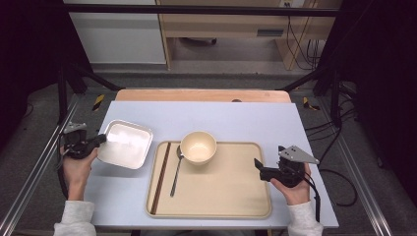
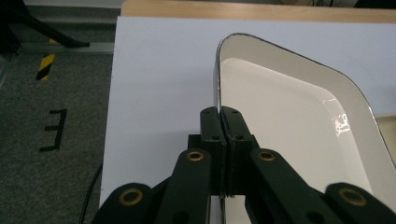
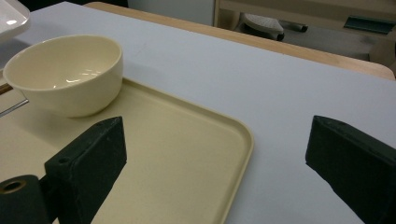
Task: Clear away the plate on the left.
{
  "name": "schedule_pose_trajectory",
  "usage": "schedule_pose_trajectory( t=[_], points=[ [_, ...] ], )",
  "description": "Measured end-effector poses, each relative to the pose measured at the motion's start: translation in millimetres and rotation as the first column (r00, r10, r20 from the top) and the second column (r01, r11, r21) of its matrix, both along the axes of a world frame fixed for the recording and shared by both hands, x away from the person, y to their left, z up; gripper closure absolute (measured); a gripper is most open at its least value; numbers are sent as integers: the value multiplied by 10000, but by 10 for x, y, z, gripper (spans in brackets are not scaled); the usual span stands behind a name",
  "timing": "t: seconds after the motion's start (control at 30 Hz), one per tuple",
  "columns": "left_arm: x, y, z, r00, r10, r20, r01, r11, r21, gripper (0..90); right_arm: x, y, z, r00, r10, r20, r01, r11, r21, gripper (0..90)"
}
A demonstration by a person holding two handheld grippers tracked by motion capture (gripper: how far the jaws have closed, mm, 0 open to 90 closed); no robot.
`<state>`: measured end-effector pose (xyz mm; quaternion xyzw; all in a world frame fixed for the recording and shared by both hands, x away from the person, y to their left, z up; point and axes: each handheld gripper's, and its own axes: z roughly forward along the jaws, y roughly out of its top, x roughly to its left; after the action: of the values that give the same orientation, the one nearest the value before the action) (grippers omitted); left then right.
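At the table's left side, the left gripper [image 1: 100, 139] is clenched on the near-left rim of the square metal dish [image 1: 125, 143], which lies tilted just left of the beige tray [image 1: 216, 196]. The tray sits to the dish's right; the right gripper [image 1: 257, 165], jaws spread and holding nothing, hovers at the tray's far edge

A black "E"-like mark [image 2: 54, 129] on the floor

Bowl [image 1: 198, 147], spoon [image 1: 176, 173], chopsticks [image 1: 161, 178] on tray [image 1: 221, 196]
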<state>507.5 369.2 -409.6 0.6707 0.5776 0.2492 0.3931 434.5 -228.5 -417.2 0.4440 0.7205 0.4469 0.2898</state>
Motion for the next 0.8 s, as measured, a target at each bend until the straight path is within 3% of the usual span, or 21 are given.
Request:
schedule_pose_trajectory(
  t=[0.23, 0.4, 0.8],
  points=[
    [-142, -51, 220, 9962, -241, 835, 250, 9996, -107, 890, -1, 5, -2, 10000, 10, -22, -10, 10000, -8, 55],
    [-264, -116, 391, 9875, -445, 1509, 472, 9988, -143, 890, -2, 3, 1, 10000, 14, 7, -14, 10000, -3, 54],
    [-470, -299, 641, 9637, -1044, 2456, 1055, 9944, 87, 890, -2, 0, 4, 10000, 7, 46, -7, 10000, -11, 54]
  ],
)
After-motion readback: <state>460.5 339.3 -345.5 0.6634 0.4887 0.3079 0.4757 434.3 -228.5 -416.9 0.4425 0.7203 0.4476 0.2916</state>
